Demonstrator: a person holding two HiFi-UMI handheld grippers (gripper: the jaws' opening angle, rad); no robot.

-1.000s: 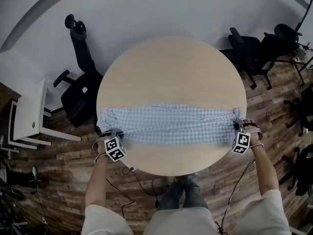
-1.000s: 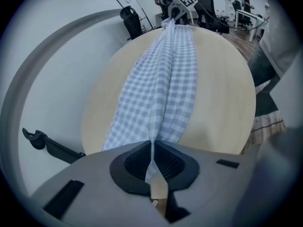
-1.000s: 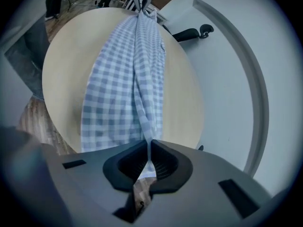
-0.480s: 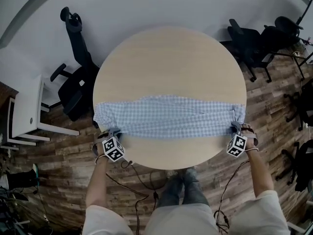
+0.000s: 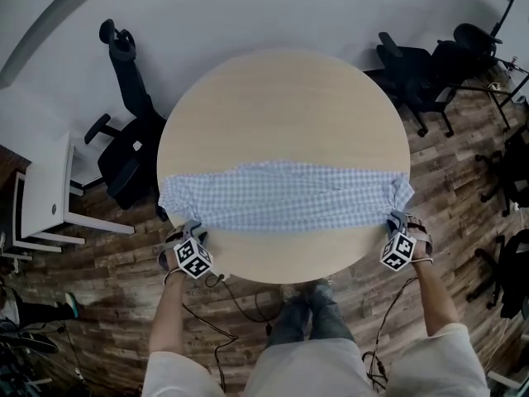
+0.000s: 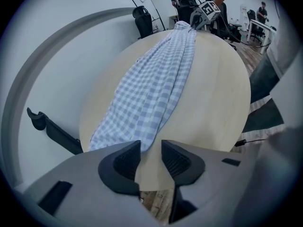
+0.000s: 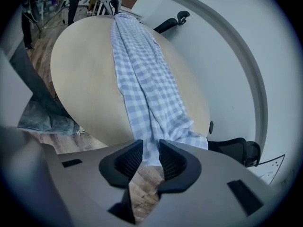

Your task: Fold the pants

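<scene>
The blue-and-white checked pants (image 5: 289, 197) lie stretched in a long band across the round wooden table (image 5: 281, 98), from its left rim to its right rim. My left gripper (image 5: 194, 231) sits at the near-left end. Its jaws have just been opening, and in the left gripper view (image 6: 151, 148) a corner of the cloth (image 6: 156, 84) reaches between the parted pads. My right gripper (image 5: 395, 222) is at the near-right end. Its jaws have also just been opening (image 7: 150, 148), and the hem of the pants (image 7: 147, 79) hangs loose in the gap.
Black office chairs stand behind the table at the left (image 5: 124, 139) and at the back right (image 5: 413, 73). A white desk (image 5: 41, 188) is at the far left. The floor (image 5: 99, 304) is wood planks, and cables trail under the near rim.
Both grippers have drawn back toward me, the right one farther. The two ends of the pants now rest at the table's rim.
</scene>
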